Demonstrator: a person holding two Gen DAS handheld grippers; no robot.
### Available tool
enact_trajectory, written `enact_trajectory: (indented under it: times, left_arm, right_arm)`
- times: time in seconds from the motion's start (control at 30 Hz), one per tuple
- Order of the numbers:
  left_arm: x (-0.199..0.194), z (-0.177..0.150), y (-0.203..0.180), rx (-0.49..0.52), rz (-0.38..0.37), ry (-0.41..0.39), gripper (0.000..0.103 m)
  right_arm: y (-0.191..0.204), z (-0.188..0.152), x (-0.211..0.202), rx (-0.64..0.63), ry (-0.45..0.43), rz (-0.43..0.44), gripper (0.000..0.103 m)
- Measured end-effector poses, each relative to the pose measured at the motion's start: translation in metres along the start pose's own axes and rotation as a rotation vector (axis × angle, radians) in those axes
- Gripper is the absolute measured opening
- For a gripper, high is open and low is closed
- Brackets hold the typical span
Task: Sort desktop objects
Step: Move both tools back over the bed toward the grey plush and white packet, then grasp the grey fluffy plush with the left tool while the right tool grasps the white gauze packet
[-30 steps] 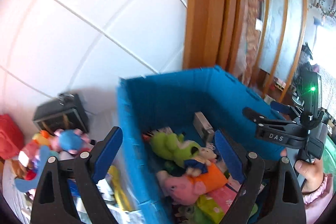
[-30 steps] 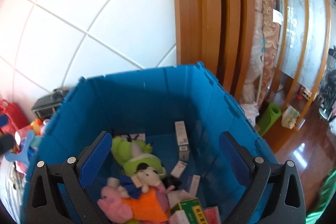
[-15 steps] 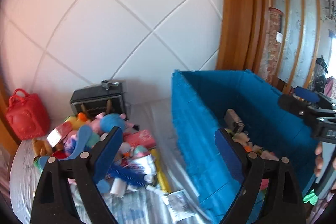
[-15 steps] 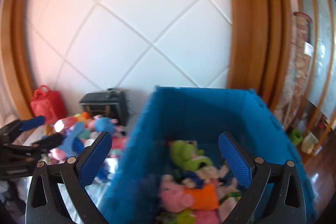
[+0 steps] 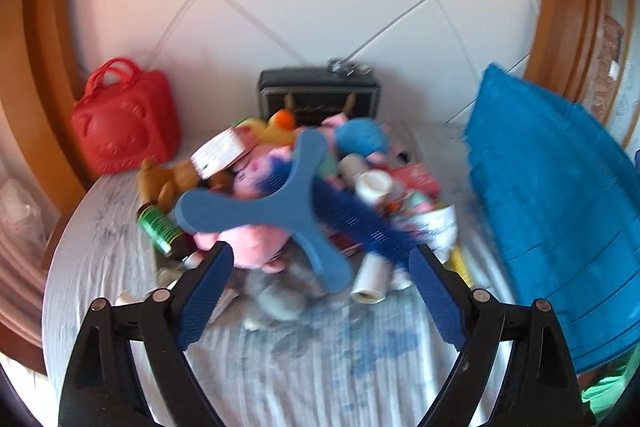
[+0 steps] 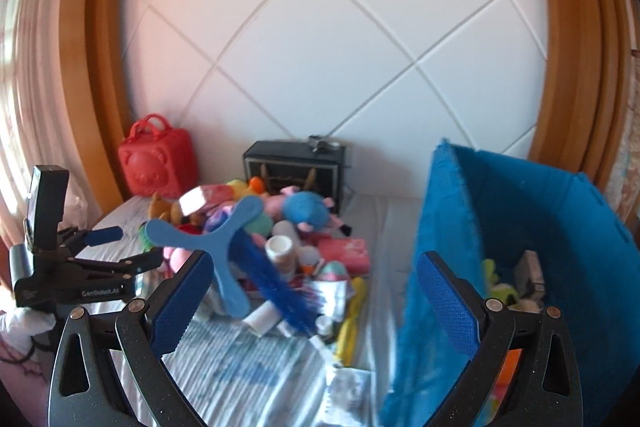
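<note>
My left gripper (image 5: 320,283), jaws wide and empty, faces the blue three-armed toy (image 5: 276,207) at centre frame atop the pile, its nearest arm pointing between my pads, closer than my open right gripper (image 6: 312,291)

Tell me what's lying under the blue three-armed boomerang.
Under the blue boomerang lie a pink plush and a dark blue comb. Whatever is deeper in the pile is covered and blurred.
</note>
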State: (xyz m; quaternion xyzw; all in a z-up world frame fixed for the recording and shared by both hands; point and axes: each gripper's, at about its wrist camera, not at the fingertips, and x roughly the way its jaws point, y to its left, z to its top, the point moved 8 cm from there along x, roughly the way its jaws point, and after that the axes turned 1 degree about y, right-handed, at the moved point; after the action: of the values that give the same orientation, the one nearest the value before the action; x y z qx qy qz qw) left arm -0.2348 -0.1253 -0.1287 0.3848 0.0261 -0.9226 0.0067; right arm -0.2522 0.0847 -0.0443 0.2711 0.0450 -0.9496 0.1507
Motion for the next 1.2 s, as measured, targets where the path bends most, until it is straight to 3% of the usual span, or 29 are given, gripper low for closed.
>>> enact_trajectory:
  times: [0.2,0.37,0.63,0.87,1.0,1.2]
  left_arm:
    - [0.056,-0.058,0.08,-0.096,0.08,0.15,0.09]
    - [0.097,-0.093,0.111,-0.136,0.109,0.24,0.09]
    - [0.162,-0.095,0.085,-0.059,0.082,0.283,0.09]
    - [0.224,-0.098,0.062,0.023,0.072,0.356,0.09]
    - [0.25,-0.112,0.058,0.038,0.065,0.401,0.089]
    - [0.258,-0.12,0.053,0.024,0.012,0.379,0.088]
  right_arm:
    - [0.035,-0.058,0.07,-0.009,0.162,-0.017,0.103]
    - [0.029,-0.121,0.132,0.052,0.344,-0.032,0.103]
    - [0.0,-0.184,0.188,0.133,0.537,-0.066,0.103]
    - [-0.026,-0.199,0.213,0.207,0.596,-0.115,0.103]
    - [-0.04,-0.22,0.218,0.226,0.686,-0.175,0.103]
    - [-0.043,-0.243,0.211,0.128,0.72,-0.264,0.1]
